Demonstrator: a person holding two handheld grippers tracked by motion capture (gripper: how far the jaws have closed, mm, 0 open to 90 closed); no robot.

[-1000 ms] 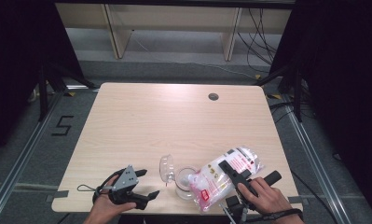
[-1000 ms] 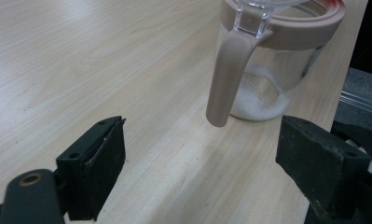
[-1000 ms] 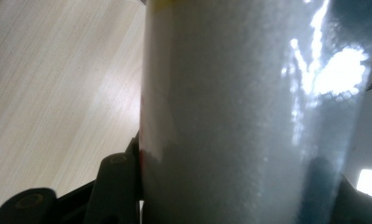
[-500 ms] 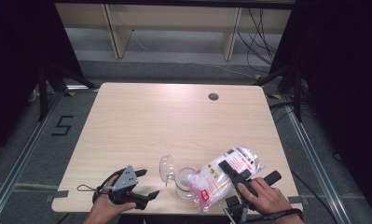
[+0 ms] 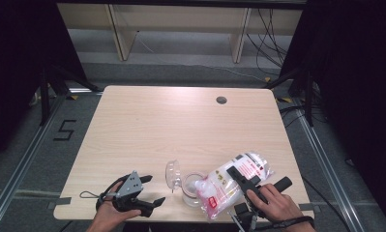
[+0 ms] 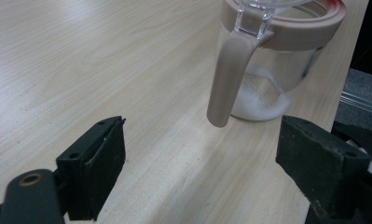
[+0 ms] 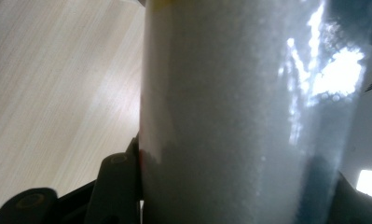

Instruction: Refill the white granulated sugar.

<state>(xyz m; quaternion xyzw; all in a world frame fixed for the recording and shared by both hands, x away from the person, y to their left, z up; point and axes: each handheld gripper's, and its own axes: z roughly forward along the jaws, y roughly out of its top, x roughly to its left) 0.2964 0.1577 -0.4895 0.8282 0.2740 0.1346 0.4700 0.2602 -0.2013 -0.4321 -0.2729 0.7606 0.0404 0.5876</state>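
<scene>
Pale wood surface (image 5: 147,130) sits under dark curtains, with a shelf frame and cables behind. I have the right gripper (image 5: 246,180) at the near right edge, fingers clenched on a clear bag of white granules (image 5: 231,181); I'd say I hold it tilted down toward the jar to pour, its lower corner at the rim. In the right gripper view the bag (image 7: 239,116) is pressed between the fingers (image 7: 116,186), blocking most of the camera. The jar (image 5: 194,188) stands near the front edge, just left of the bag, with its clear lid (image 5: 172,173) flipped open at its left. Left gripper (image 5: 141,205) rests low beside the jar, fingers released, nothing between them, probably waiting to steady it. Its view shows the jar (image 6: 267,70) with a little white powder at the bottom; the rim is cut off at the top. Bag label print is too small to read.
</scene>
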